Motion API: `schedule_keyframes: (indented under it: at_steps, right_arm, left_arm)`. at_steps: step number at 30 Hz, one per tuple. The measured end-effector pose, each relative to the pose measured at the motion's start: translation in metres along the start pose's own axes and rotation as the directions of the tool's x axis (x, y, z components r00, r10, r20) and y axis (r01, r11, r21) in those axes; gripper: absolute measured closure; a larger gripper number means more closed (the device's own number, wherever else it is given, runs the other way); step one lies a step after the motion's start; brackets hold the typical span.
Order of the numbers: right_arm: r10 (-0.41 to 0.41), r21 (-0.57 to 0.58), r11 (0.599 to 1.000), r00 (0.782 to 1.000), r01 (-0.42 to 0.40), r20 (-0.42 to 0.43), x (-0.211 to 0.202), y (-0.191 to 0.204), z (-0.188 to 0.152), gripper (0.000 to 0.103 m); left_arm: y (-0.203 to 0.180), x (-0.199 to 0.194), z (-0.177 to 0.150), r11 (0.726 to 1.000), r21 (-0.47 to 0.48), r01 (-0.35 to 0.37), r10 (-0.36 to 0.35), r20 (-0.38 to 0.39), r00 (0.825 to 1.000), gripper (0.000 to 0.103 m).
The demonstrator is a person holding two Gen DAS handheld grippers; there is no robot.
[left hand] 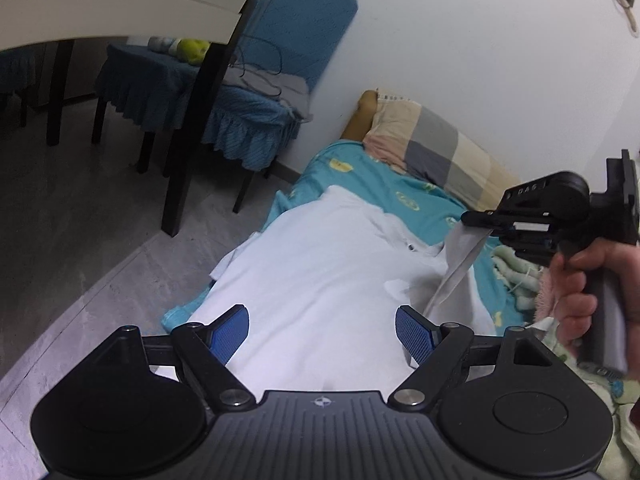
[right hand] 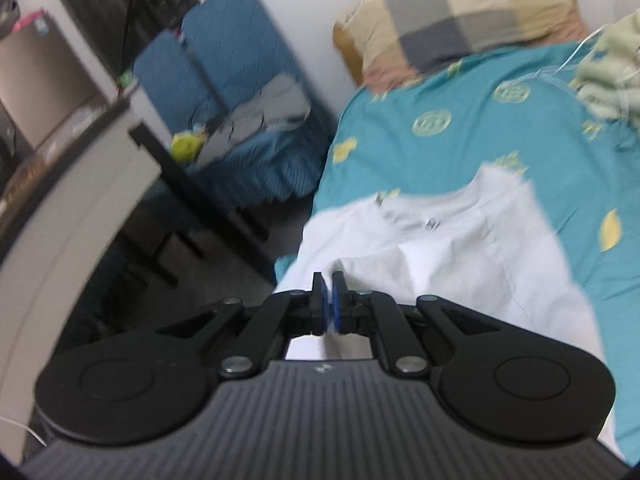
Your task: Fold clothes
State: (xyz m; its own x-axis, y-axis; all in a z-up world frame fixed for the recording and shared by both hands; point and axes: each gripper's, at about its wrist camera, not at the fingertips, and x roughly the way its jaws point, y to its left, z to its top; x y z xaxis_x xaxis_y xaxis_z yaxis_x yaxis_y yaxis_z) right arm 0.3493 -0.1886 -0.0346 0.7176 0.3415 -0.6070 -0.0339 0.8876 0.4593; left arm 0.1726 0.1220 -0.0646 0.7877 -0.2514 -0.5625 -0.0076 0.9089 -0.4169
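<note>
A teal bedsheet (left hand: pixel 404 192) with yellow motifs covers the bed. At its head, against the white wall (left hand: pixel 460 40), lies a checked pillow (left hand: pixel 436 148) in beige, grey and pink. A pale green fuzzy blanket (right hand: pixel 612 80) is bunched at the sheet's far side. Beside the bed stands a chair with a blue frilled cover (left hand: pixel 256 120), grey cloth (right hand: pixel 260 116) and a cable on its seat. A white table edge (left hand: pixel 120 12) on dark legs stands over the grey floor (left hand: pixel 80 232).

Blurred throughout by motion in the right wrist view, with the white shirt (right hand: pixel 460 256) hidden below behind the right gripper (right hand: pixel 330 300), the teal sheet (right hand: pixel 500 132) cut off at the right edge, and the small collar mark unreadable.
</note>
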Motion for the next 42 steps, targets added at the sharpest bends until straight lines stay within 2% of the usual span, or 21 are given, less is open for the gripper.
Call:
schedule_keyframes:
  at_steps: [2,3,4,6,10,15,20,26,35,39,41,42]
  right_arm:
    - [-0.013,-0.036,0.999,1.000,0.012,-0.023,0.010,-0.003,-0.013,0.093]
    - [-0.025,-0.055,0.998,0.999,0.023,-0.030,0.009,-0.006,-0.019,0.083]
    - [-0.034,-0.071,0.997,0.999,0.032,-0.032,0.006,-0.008,-0.025,0.061]
    - [-0.040,-0.097,0.995,0.999,0.038,-0.014,-0.011,-0.012,-0.036,0.038]
    - [-0.054,-0.122,0.991,0.997,0.062,0.063,-0.076,-0.015,-0.061,0.039]
    - [-0.053,-0.020,0.998,0.989,0.057,0.137,-0.174,-0.030,-0.115,0.039]
    - [-0.081,-0.006,0.997,0.987,0.083,0.140,-0.229,-0.039,-0.173,0.038]
    - [-0.142,-0.011,0.989,0.968,0.147,0.205,-0.243,-0.052,-0.184,0.038]
    - [-0.153,0.042,0.988,0.968,0.147,0.198,-0.238,-0.083,-0.184,0.038]
    - [-0.165,0.049,0.986,0.964,0.158,0.211,-0.235,-0.089,-0.180,0.038]
    - [-0.172,0.055,0.985,0.962,0.164,0.213,-0.233,-0.091,-0.179,0.038]
    - [-0.174,0.058,0.985,0.962,0.165,0.212,-0.231,-0.093,-0.178,0.038]
  left_arm:
    - [0.003,0.008,-0.003,1.000,-0.007,0.005,-0.005,-0.019,1.000,0.021]
    - [0.002,0.012,-0.004,1.000,-0.007,0.012,-0.013,-0.030,0.999,0.021]
    - [0.000,0.016,-0.006,1.000,-0.006,0.020,-0.020,-0.039,0.999,0.021]
    - [-0.004,0.020,-0.010,0.999,0.003,0.034,-0.034,-0.053,0.998,0.021]
    - [-0.018,0.026,-0.021,0.998,0.024,0.064,-0.062,-0.076,0.995,0.021]
    - [-0.039,0.025,-0.038,0.991,0.021,0.132,-0.129,-0.097,0.987,0.021]
    - [-0.059,0.022,-0.056,0.978,-0.008,0.208,-0.208,-0.128,0.970,0.021]
    - [-0.081,0.035,-0.068,0.973,-0.029,0.229,-0.231,-0.136,0.963,0.021]
    - [-0.104,0.141,-0.060,0.980,-0.152,0.129,-0.161,-0.221,0.962,0.028]
    - [-0.118,0.178,-0.055,0.984,-0.141,0.110,-0.139,-0.217,0.966,0.031]
    - [-0.126,0.187,-0.049,0.988,-0.118,0.099,-0.121,-0.196,0.973,0.038]
    - [-0.130,0.191,-0.045,0.990,-0.108,0.093,-0.112,-0.190,0.975,0.052]
